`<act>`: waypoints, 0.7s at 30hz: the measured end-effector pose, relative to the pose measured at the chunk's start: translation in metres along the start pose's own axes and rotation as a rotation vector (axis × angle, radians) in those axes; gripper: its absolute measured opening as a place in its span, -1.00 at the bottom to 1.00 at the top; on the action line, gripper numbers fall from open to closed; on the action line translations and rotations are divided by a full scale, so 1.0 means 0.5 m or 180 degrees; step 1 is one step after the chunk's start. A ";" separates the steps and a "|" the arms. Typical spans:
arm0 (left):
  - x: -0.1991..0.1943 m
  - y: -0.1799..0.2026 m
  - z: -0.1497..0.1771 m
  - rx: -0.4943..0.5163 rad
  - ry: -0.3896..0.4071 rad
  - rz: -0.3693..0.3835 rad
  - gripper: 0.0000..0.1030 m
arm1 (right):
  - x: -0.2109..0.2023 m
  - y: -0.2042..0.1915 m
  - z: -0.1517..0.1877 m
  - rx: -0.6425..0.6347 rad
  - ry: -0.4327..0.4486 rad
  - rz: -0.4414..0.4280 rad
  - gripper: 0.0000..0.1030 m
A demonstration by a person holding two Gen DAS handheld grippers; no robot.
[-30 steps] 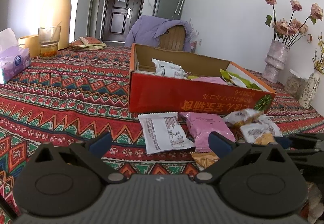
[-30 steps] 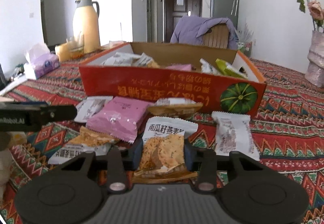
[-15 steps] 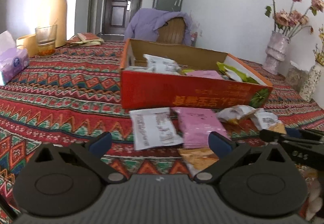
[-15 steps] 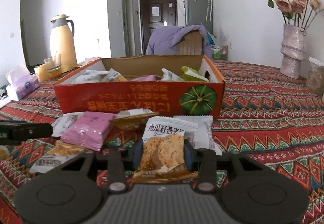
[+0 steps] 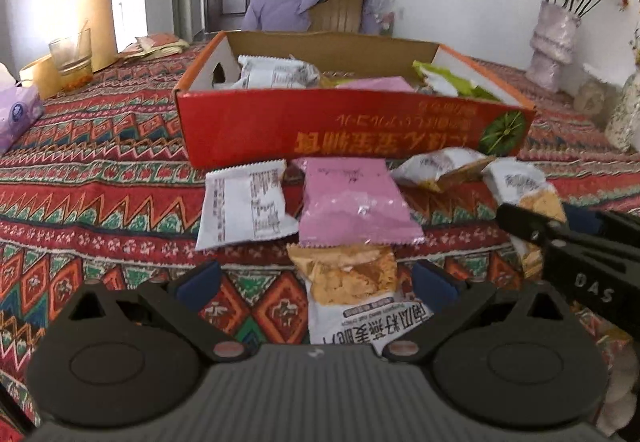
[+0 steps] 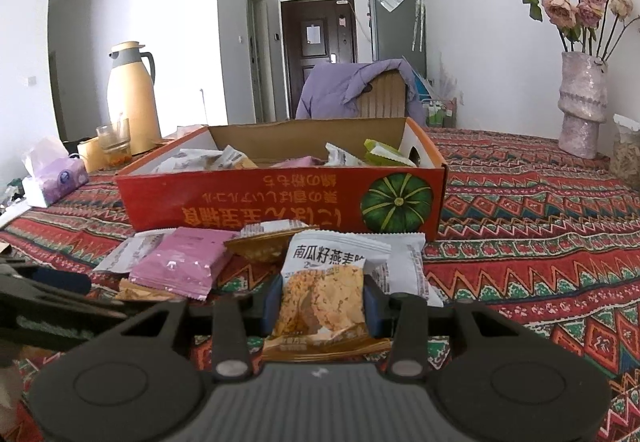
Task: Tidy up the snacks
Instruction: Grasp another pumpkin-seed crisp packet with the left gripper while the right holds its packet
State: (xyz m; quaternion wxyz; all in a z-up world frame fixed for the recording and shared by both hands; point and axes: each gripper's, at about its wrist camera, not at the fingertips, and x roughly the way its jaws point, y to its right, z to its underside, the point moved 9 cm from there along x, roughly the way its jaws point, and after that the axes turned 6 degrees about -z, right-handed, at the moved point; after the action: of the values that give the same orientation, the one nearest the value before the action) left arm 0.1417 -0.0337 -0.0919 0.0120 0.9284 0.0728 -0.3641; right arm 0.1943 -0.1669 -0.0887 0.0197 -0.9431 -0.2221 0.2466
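A red cardboard box (image 5: 352, 130) (image 6: 280, 202) with several snack packets inside stands on the patterned tablecloth. Loose packets lie in front of it: a white one (image 5: 244, 208), a pink one (image 5: 354, 208) (image 6: 180, 266), and a crisp packet (image 5: 348, 282). My left gripper (image 5: 316, 282) is open, its blue pads standing on either side of that crisp packet without touching it. My right gripper (image 6: 323, 300) is shut on a cracker packet (image 6: 324, 298), held upright just above the table; it also shows at the right of the left wrist view (image 5: 568, 234).
A yellow thermos (image 6: 132, 98), a glass (image 6: 114, 140) and a tissue pack (image 6: 56, 178) stand at the far left. Vases with dried flowers (image 6: 582, 106) stand at the right. A chair draped in purple cloth (image 6: 360, 90) stands behind the box.
My left gripper moved right and forward toward the loose packets, bringing the crisp packet between its fingers. The right gripper shifted slightly, keeping hold of its cracker packet.
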 end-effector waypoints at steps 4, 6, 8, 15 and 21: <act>0.004 0.002 0.012 0.0027 -0.0041 -0.0076 1.00 | -0.004 -0.003 -0.001 -0.0008 0.0029 -0.0028 -0.21; 0.001 -0.001 0.016 0.0036 -0.0029 -0.0121 1.00 | -0.006 -0.004 -0.001 -0.0004 0.0043 -0.0045 -0.20; -0.001 -0.002 0.018 0.0040 -0.0028 -0.0139 1.00 | -0.006 -0.004 -0.001 -0.0003 0.0051 -0.0057 -0.20; -0.008 0.000 0.026 0.0071 0.0007 -0.0183 0.99 | -0.008 -0.005 -0.001 -0.0004 0.0073 -0.0073 -0.20; -0.013 -0.001 0.024 0.0040 0.0046 -0.0157 0.80 | -0.009 -0.006 -0.002 -0.0012 0.0088 -0.0074 -0.20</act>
State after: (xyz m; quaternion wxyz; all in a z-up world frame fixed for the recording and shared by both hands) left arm 0.1289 -0.0352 -0.0960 -0.0034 0.9290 0.0935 -0.3580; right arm 0.1898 -0.1660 -0.0852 0.0239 -0.9438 -0.2333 0.2328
